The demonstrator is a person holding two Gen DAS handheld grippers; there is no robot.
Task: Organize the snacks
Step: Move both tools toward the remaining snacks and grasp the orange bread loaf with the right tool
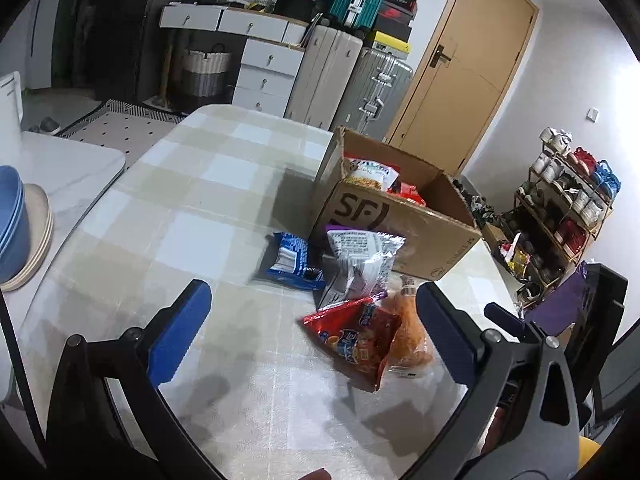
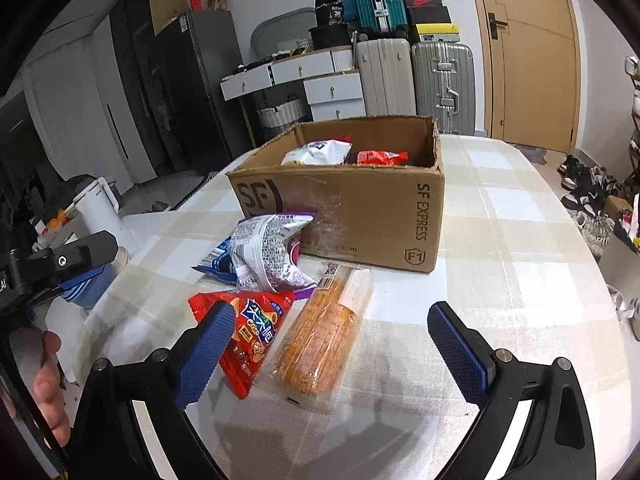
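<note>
Fingers: both pairs of blue-padded fingers I see spread wide, gripping nothing.
Left gripper: my left gripper hangs over the checked beige-and-white tablecloth, with the red crinkled snack bag between its tips and toward the right finger.
Right gripper: my right gripper is over the long clear-wrapped orange bread pack; its left finger overlaps the red bag's corner in view, and I cannot tell if they touch.
Snack pile: the silver-and-purple printed snack bag leans at the front wall of the brown cardboard shipping box; the blue-and-white foil packet lies just beside it, toward the table's left edge.
Box: open-topped, set toward the table's far right side, already holding a white bag and a red packet.
Open room: I see bare cloth across the whole left half of the table and along the near edge; right of the box, bare cloth runs to the right edge.
Left edge: stacked blue and cream bowls sit on a white counter beside the table.
</note>
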